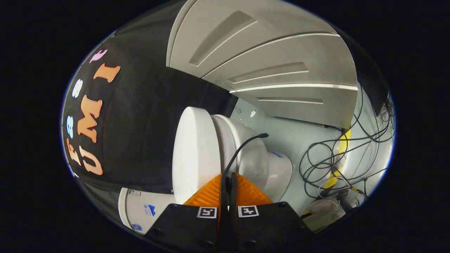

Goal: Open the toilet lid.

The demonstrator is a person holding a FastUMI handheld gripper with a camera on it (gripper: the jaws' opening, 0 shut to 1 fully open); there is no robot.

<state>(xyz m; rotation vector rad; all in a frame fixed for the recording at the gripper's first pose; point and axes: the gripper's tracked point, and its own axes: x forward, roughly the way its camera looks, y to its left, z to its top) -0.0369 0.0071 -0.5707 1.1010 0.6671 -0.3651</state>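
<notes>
Orange ribbed fingers (211, 193) of the tool (228, 181) are pressed together, tips meeting with nothing between them. Just ahead, toward 11 o'clock of the tips, the white toilet lid (195, 151) stands raised beside the toilet bowl (253, 154). A black cable (242, 147) arcs up from the fingertips across the bowl. A tangle of cables (334, 161) lies at 3 o'clock on the floor.

Black cloth wall (140, 116) hangs at left. Pale panelled surface (274, 59) with recessed grooves fills far right. Tangle of thin black cables (327, 158) lies loose on pale floor (299, 137) at right, crossing yellow strip (339, 165). Clear plastic bag (325, 211), crumpled, sits near, just below cables. One black cable with plug end (262, 135) arcs up at centre.
</notes>
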